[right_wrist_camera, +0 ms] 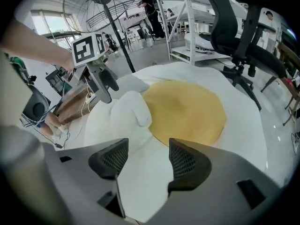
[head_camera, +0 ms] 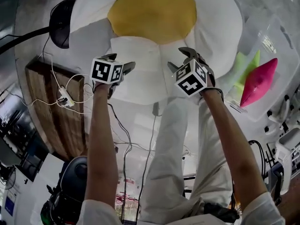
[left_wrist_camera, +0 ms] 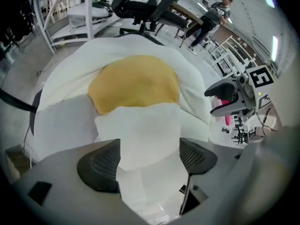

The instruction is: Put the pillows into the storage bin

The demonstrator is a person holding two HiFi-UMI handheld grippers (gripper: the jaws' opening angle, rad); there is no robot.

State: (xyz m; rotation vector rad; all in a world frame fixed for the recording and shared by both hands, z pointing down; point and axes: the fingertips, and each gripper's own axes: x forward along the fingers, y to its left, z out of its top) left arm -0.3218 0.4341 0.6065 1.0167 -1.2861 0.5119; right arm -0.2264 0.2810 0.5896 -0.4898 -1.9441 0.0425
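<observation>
A big fried-egg pillow [head_camera: 154, 13], white with a yellow middle, lies in front of me on the pale floor. Its near edge is bunched up into a white flap [head_camera: 150, 69]. My left gripper [head_camera: 123, 62] sits on the flap's left side, with white fabric filling the gap between its pads [left_wrist_camera: 150, 156]. My right gripper [head_camera: 178, 57] holds the flap's right side the same way, its jaws wide on thick fabric [right_wrist_camera: 147, 161]. A clear storage bin [head_camera: 276, 46] stands to the right with a pink pillow [head_camera: 258, 81] and a green pillow [head_camera: 246, 67] inside.
A wooden board [head_camera: 56, 111] with a power strip [head_camera: 64, 97] and trailing cables lies at the left. Beyond it is a black round stand base [head_camera: 63, 22]. Office chairs [right_wrist_camera: 239, 27] and shelving stand past the pillow. My legs [head_camera: 173, 158] are below the grippers.
</observation>
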